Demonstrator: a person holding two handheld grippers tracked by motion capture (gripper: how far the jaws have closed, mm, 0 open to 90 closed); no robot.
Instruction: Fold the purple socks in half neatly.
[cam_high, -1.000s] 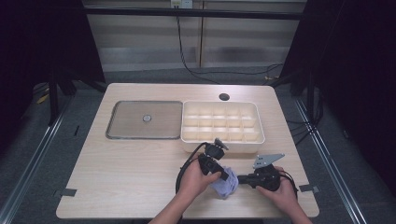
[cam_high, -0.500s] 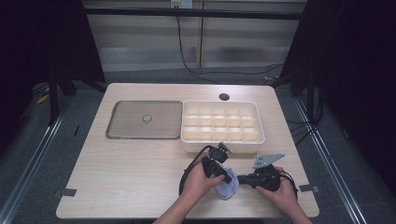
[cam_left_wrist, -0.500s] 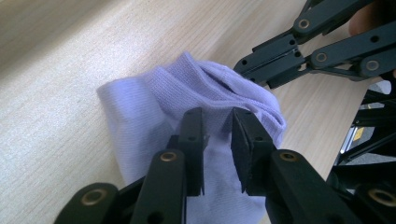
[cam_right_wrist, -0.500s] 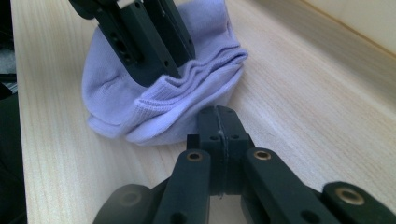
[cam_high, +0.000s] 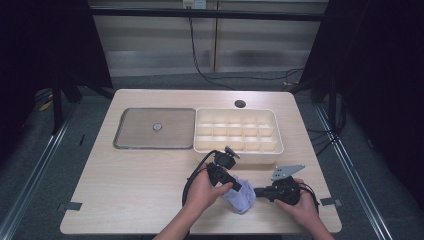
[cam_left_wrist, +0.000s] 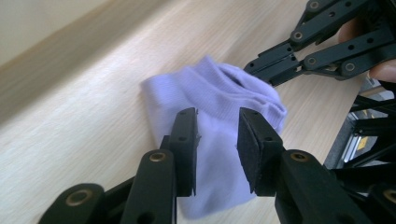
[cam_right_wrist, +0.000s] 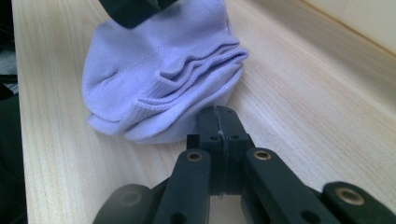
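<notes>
While a folded lilac sock (cam_left_wrist: 210, 116) lies on the desk (cam_high: 140, 180), the left tongs (cam_left_wrist: 217, 135) have just been opening above it — the right tongs (cam_right_wrist: 217, 122) sit closed at its edge.

The left gripper (cam_left_wrist: 217, 140) has just been opening: its fingers (cam_left_wrist: 187, 140) now stand apart above the folded lilac sock (cam_left_wrist: 219, 98), which shows in the gap between them, with no pad pressing on it. Since the earlier pictures the left hand (cam_high: 202, 190) has lifted a little, so more of the sock lies uncovered beyond its fingers.
</notes>
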